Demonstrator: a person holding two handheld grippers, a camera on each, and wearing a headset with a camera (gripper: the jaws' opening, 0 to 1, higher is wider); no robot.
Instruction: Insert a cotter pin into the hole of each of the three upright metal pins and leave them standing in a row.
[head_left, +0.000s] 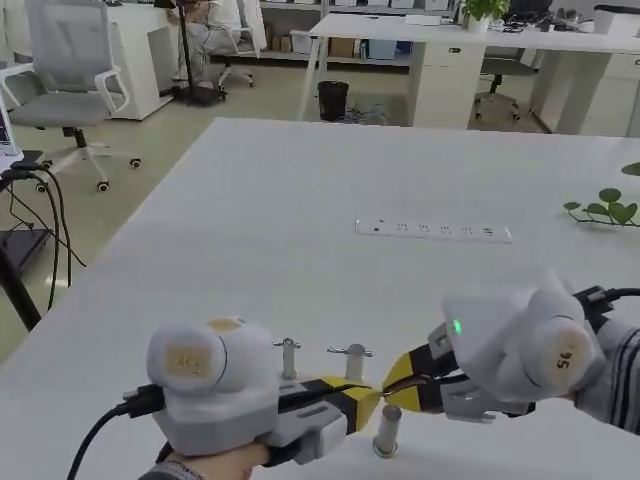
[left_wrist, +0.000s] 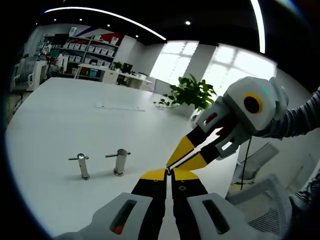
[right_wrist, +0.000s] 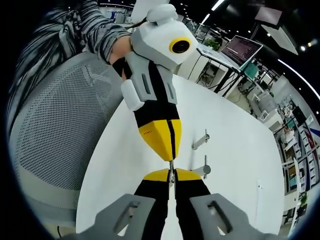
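Observation:
Both grippers meet tip to tip over the white table (head_left: 300, 220). My left gripper (head_left: 372, 398) and my right gripper (head_left: 390, 385) are each shut on a thin cotter pin (right_wrist: 171, 167) that bridges their yellow tips. In the left gripper view, the left gripper (left_wrist: 169, 173) meets the right gripper (left_wrist: 171, 167). Two upright metal pins (left_wrist: 82, 166) (left_wrist: 120, 162) stand side by side just beyond the tips, each with a cotter pin across its top. A third upright pin (head_left: 387, 430) stands nearer me under the tips, with no cross piece visible.
A white power strip (head_left: 433, 231) lies across the middle of the table. Plant leaves (head_left: 605, 208) reach in at the right edge. Office chairs (head_left: 70, 70) and desks stand on the floor beyond. A mesh chair back (right_wrist: 55, 150) is close behind the left gripper.

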